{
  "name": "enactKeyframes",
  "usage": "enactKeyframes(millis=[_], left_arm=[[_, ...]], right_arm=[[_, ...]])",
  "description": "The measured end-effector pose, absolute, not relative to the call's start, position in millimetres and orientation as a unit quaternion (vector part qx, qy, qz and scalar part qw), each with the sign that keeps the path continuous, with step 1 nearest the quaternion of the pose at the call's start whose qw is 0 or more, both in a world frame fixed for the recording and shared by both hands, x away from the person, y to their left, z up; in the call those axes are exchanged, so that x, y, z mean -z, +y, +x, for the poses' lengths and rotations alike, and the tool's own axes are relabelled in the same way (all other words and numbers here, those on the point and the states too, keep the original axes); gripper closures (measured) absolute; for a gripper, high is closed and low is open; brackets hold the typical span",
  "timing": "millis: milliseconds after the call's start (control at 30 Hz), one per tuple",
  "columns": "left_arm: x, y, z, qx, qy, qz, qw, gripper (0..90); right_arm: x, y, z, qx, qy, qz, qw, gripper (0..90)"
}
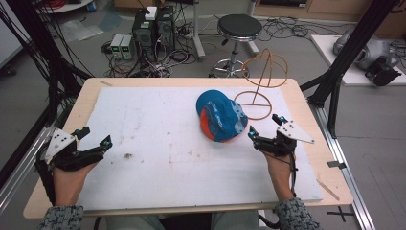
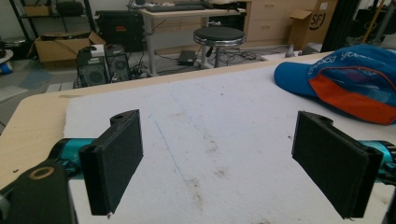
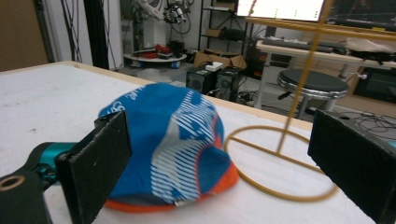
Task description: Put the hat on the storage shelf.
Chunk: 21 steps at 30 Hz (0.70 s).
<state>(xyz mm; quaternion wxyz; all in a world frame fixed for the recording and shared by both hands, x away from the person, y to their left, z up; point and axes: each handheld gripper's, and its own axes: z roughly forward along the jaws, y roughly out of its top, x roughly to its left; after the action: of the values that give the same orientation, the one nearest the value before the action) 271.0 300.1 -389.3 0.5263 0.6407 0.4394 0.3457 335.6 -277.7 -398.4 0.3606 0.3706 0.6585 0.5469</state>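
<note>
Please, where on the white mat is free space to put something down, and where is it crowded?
Free: the white mat between the left gripper and the blue cap, and its near strip between both grippers. Crowded: the far right corner, where the cap lies beside the wire stand, the right gripper close by.

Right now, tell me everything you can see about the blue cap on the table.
The cap is blue fabric with white striped print and white lettering, plus orange mesh-like panels along its lower edge. It lies crown up on the white mat, at the table's right half, just in front of the yellow wire stand, whose ring base sits beside it. The right tongs are open, close by, not touching it.
</note>
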Motion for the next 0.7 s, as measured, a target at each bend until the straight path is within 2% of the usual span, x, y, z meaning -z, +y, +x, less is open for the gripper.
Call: enactKeyframes(millis=[433, 467, 500, 533, 700], left_arm=[[390.3, 298.0, 271.7, -0.342, 0.437, 0.642, 0.529, 16.7], [391.1, 297.6, 272.2, -0.34, 0.439, 0.642, 0.529, 16.7], [391.1, 297.6, 272.2, -0.34, 0.439, 0.642, 0.529, 16.7], [391.7, 297.8, 272.5, -0.338, 0.438, 0.644, 0.528, 16.7], [391.8, 298.3, 272.7, -0.336, 0.439, 0.643, 0.53, 16.6]], right_arm=[[398.6, -227.4, 364.5, -0.551, 0.682, 0.346, 0.334, 6.3], [399.3, -222.6, 368.2, -0.549, 0.686, 0.346, 0.33, 13.9], [399.3, -222.6, 368.2, -0.549, 0.686, 0.346, 0.33, 13.9], [399.8, -220.6, 370.1, -0.547, 0.692, 0.339, 0.327, 18.1], [406.1, -204.5, 382.4, -0.518, 0.719, 0.325, 0.329, 19.6]])
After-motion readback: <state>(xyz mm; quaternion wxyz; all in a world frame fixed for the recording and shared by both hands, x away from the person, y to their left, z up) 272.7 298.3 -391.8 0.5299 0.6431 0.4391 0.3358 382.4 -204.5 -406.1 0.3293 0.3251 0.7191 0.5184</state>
